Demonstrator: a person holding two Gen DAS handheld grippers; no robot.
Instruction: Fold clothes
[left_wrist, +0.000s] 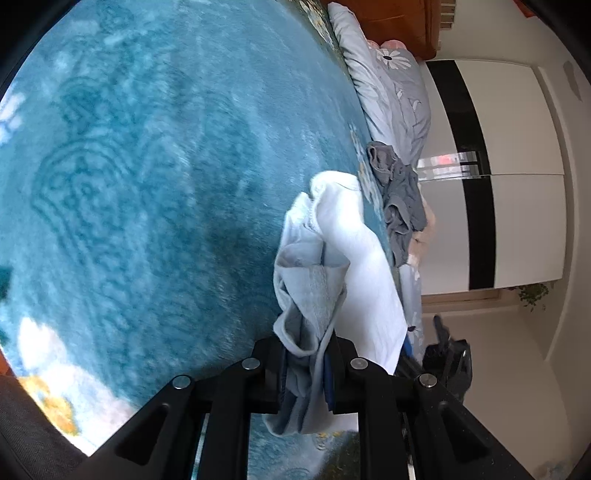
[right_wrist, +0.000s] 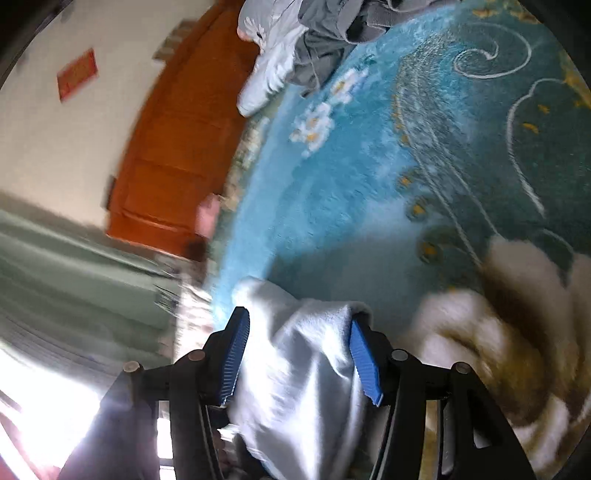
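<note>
left gripper (left_wrist: 308, 363) clamped on white garment (left_wrist: 354, 258), right gripper (right_wrist: 299, 354) parted around it

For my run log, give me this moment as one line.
left hand-held gripper: shut on garment | right hand-held gripper: around garment, open | over blanket

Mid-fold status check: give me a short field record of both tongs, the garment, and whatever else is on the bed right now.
surface: teal plush blanket with flower pattern
left tongs: shut on the pale blue-white soft garment, fabric bunched between the fingers
right tongs: open, blue ribbed pads on either side of the same garment, not clamped
garment state: crumpled, not yet folded flat
waiting pile: grey crumpled clothes at the blanket's far edge
also there: grey floral pillow
</note>
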